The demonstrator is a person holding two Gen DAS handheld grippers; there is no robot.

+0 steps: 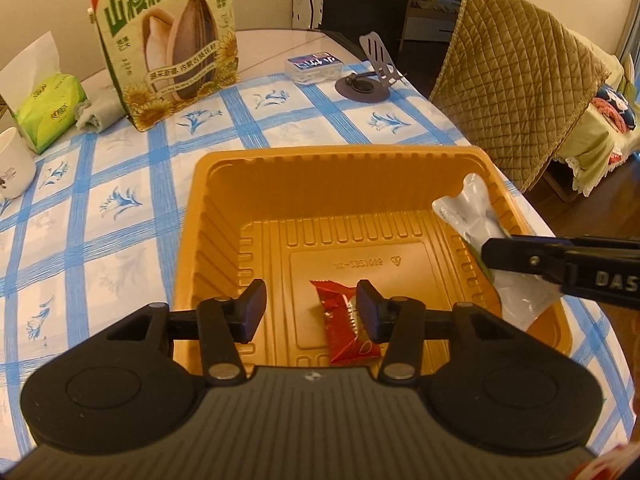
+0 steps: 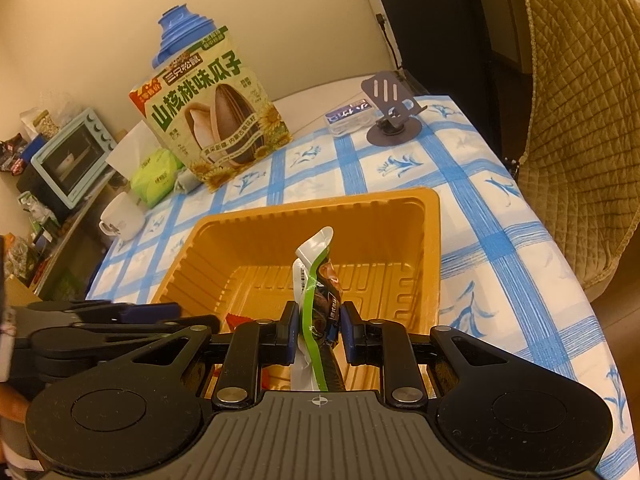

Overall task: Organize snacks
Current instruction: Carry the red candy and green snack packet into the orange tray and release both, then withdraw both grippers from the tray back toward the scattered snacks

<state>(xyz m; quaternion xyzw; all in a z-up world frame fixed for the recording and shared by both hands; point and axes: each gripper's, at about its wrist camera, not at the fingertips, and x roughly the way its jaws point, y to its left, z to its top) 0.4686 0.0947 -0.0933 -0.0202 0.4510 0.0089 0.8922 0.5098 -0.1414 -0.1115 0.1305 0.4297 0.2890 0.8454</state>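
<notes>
An orange plastic tray [image 1: 332,152] stands on the blue-checked tablecloth. On its floor lies a red snack packet [image 1: 348,332], between the fingers of my left gripper [image 1: 311,304] and close against the right-hand pad. That gripper is open over the tray's near side, and its left pad is well clear of the packet. My right gripper [image 2: 319,328] is shut on a white and green snack packet [image 2: 314,272], held upright above the tray [image 2: 320,204]. In the left wrist view this packet [image 1: 476,208] hangs over the tray's right wall.
A large sunflower seed bag [image 1: 172,40] stands behind the tray, with a tissue pack [image 1: 48,108] and a white mug [image 1: 12,164] to its left. A phone stand [image 1: 376,64] and a small box [image 1: 316,64] sit at the back. A quilted chair [image 1: 520,80] is on the right.
</notes>
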